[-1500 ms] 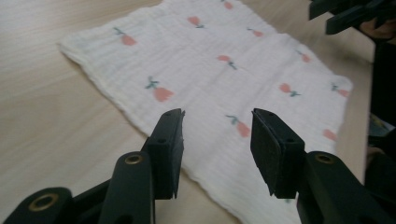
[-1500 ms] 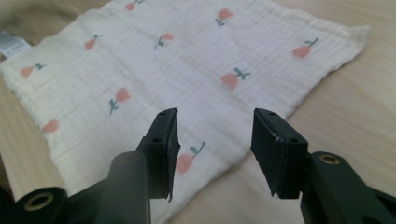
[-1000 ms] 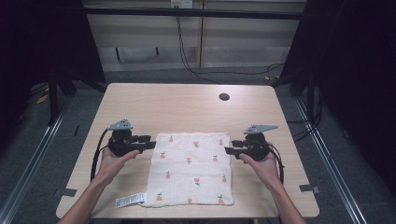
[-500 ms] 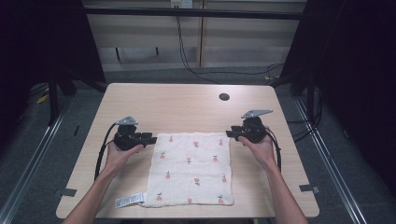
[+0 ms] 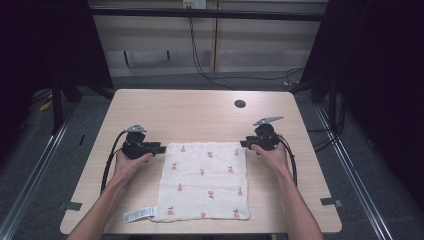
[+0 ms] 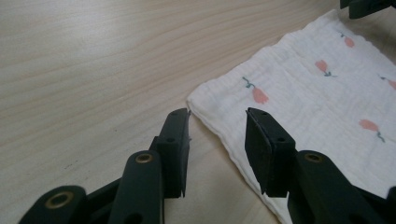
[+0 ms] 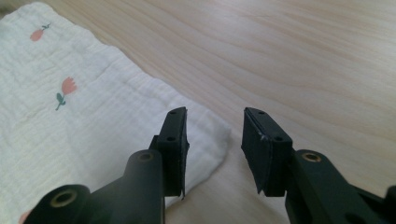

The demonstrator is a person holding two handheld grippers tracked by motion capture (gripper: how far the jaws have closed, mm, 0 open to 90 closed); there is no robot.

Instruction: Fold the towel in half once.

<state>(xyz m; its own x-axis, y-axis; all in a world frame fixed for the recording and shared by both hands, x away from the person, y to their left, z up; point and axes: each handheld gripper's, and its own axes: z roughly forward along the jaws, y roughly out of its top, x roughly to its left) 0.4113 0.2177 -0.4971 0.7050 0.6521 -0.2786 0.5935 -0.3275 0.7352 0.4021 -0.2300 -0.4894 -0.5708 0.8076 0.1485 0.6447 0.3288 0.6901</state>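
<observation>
I am holding my left claw [image 6: 217,140] and right claw [image 7: 215,140] apart at the far corners of a cloth [image 5: 205,180] lying flat on the worktop [image 5: 200,112]. It looks light, soft and limp, so I judge those two corners the best places to pinch.

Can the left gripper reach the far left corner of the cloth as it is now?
Probably yes. The left gripper is open, its fingers standing on either side of the cloth corner, with bare table and nothing between.

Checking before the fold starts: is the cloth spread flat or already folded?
Spread flat: the white fruit-print muslin cloth lies as one smooth square on the light wooden table, all four corners out, no layer turned over.
</observation>
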